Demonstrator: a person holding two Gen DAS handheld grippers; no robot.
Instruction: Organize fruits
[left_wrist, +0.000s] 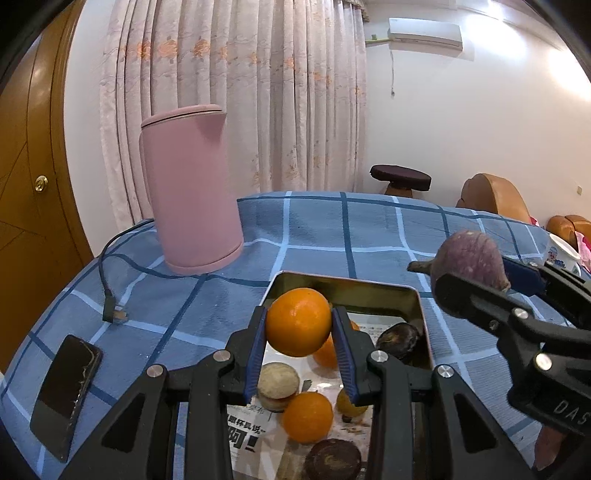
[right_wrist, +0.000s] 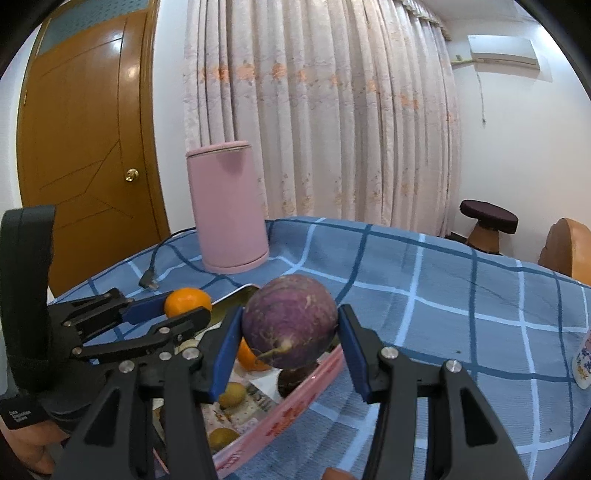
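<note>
Left tongs (left_wrist: 299, 325) clamped on an orange (left_wrist: 298, 321), blue pads pressed to both its sides, fruit lifted clear above the tin. Right tongs (right_wrist: 290, 332) clamped on a round purple fruit (right_wrist: 290, 326) with a short pale stem, likewise held up over the tin's edge.

Below both, a rectangular tin tray (left_wrist: 419, 306) on the blue checked worktop (left_wrist: 332, 236): shiny gold inside, pink with a flower print on the outer wall, lined with printed paper. In it, seen from the left wrist view: a second orange (left_wrist: 307, 417) near the middle, part of another behind the lifted one, a pale round fruit (left_wrist: 277, 384) beside it, a small yellowish one to the right, a dark wrinkled fruit (left_wrist: 400, 338) towards the far right corner, and another dark round one (left_wrist: 334, 459) at the near end. From the right wrist view, two small greenish-brown fruits (right_wrist: 232, 394) also in the tray.

Elsewhere on the worktop: a pink kettle (left_wrist: 192, 192) with lid shut and trailing cable behind the tray, well apart; a black phone (left_wrist: 66, 398) at the left edge; a white printed cup (left_wrist: 561, 254) far right.
</note>
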